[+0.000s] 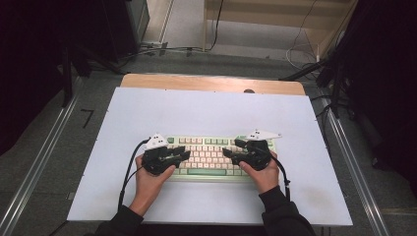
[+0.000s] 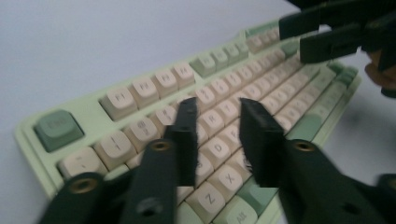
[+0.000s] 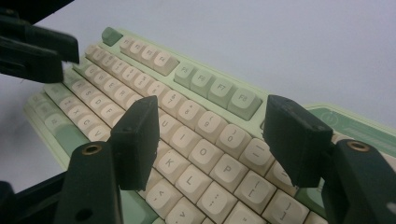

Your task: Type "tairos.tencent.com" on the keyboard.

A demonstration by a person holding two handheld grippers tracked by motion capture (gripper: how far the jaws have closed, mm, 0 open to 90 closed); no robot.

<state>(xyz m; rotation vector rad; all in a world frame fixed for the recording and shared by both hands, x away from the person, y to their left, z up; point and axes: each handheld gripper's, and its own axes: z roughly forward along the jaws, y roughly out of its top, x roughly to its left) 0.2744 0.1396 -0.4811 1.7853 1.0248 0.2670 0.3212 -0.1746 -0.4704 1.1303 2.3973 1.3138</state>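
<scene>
My left gripper (image 2: pixel 217 135) and right gripper (image 3: pixel 215 140) hover released (holding nothing) over the keyboard (image 1: pixel 209 157) on the white mat (image 1: pixel 206 110).

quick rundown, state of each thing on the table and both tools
green and cream mechanical keyboard: flat on the mat, right way up, not gripped
left tool: open, jaws apart over the left-side keys, nothing between them
right tool: open, jaws wide over the right-side keys, nothing between them
white mat: spread flat over the wooden table
</scene>
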